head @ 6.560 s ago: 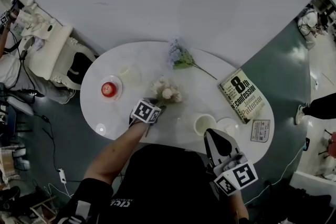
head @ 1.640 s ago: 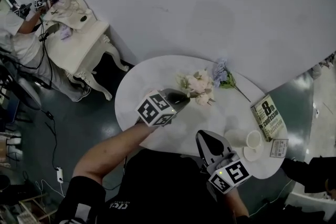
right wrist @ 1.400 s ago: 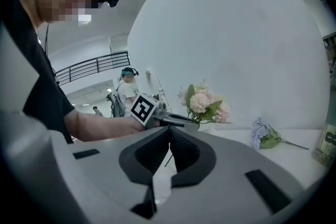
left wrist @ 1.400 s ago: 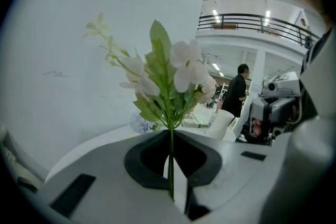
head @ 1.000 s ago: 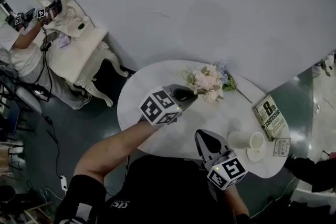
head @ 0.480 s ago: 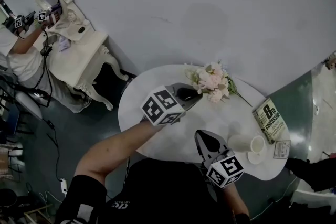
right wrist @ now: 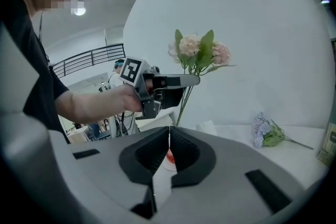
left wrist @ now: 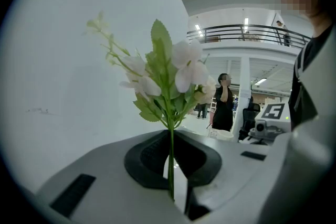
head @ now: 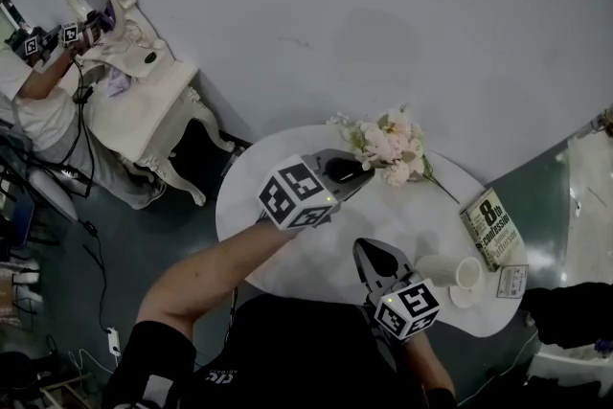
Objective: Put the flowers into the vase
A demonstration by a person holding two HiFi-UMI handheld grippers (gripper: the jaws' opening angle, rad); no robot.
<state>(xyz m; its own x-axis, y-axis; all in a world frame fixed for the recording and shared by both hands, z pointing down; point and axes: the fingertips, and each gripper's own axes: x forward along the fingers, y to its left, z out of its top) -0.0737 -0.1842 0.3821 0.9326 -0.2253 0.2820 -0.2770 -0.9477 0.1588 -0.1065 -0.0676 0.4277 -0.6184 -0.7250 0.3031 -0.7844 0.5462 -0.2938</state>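
My left gripper is shut on the thin green stem of a bunch of pale pink and white flowers. It holds the bunch upright in the air over the far side of the white oval table. In the left gripper view the blooms rise straight above the jaws. My right gripper hangs over the near table edge, shut and empty. A lavender flower sprig lies on the table to the right. I cannot make out a vase with certainty.
A book, a white cup by a saucer and a small card sit at the table's right end. A red object on a plate shows past the right jaws. A white dressing table and a person are at far left.
The left gripper has carried the bunch of flowers higher and toward the right. The right gripper has drifted slightly lower and stays shut.
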